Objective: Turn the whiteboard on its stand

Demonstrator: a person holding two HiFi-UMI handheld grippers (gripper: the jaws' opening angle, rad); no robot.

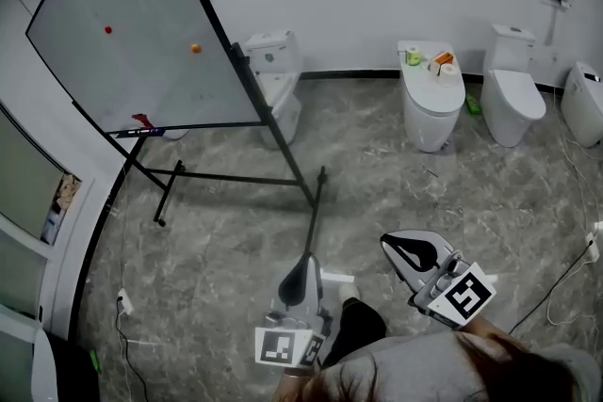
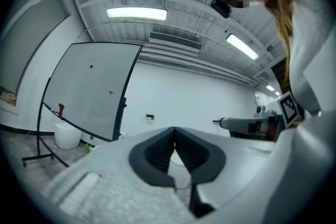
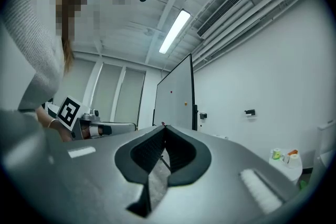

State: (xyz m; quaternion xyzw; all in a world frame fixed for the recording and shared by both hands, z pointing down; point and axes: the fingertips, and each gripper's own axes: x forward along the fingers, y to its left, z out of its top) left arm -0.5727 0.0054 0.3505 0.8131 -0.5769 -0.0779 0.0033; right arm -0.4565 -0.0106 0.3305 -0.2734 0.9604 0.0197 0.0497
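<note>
The whiteboard stands tilted on its black stand at the far left of the room, with a red and an orange magnet on its face and a red thing on its tray. It also shows in the left gripper view, whiteboard, and edge-on in the right gripper view, whiteboard. Both grippers are held low near my body, well short of the board. My left gripper is shut and empty, its tip close to the end of the stand's near foot. My right gripper is shut and empty too.
Toilets line the back wall: one behind the board, one in the middle with small items on its lid, one further right. Cables lie on the grey marbled floor at the left and at the right edge. Glass panels run along the left.
</note>
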